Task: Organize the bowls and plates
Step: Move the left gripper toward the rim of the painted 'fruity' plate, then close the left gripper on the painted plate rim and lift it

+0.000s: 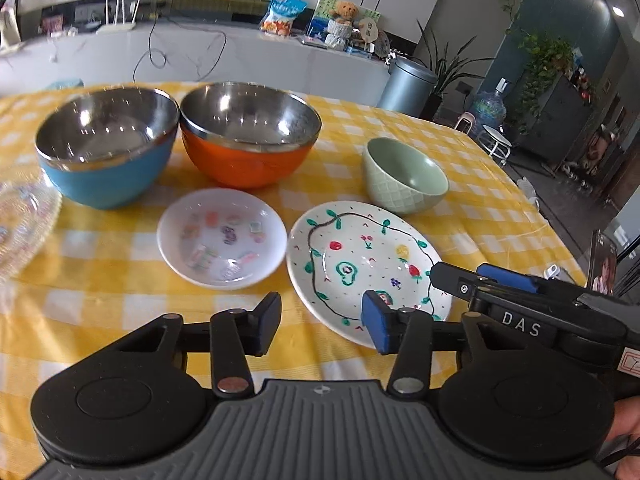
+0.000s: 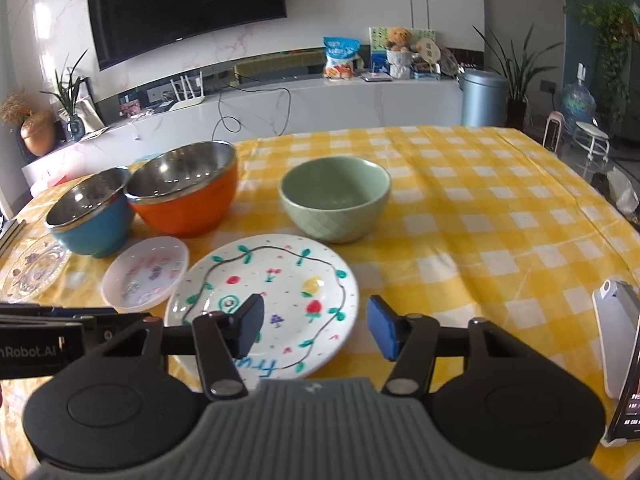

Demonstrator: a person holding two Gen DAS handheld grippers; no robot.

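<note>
I see three bowls along the far side of the yellow checked tablecloth [image 2: 480, 208], all empty: a blue bowl [image 1: 106, 146] on the left, an orange bowl [image 1: 250, 134] touching it, and a green bowl [image 1: 404, 176] apart on the right. Nearer lie a small white dish [image 1: 222, 238] and a fruit-painted plate [image 1: 366, 264]. My left gripper [image 1: 320, 322] and right gripper [image 2: 316, 326] both stand part-spread above the painted plate's near edge, holding nothing.

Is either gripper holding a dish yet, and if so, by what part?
No. The left gripper and right gripper are both open and empty, above the painted plate.
</note>
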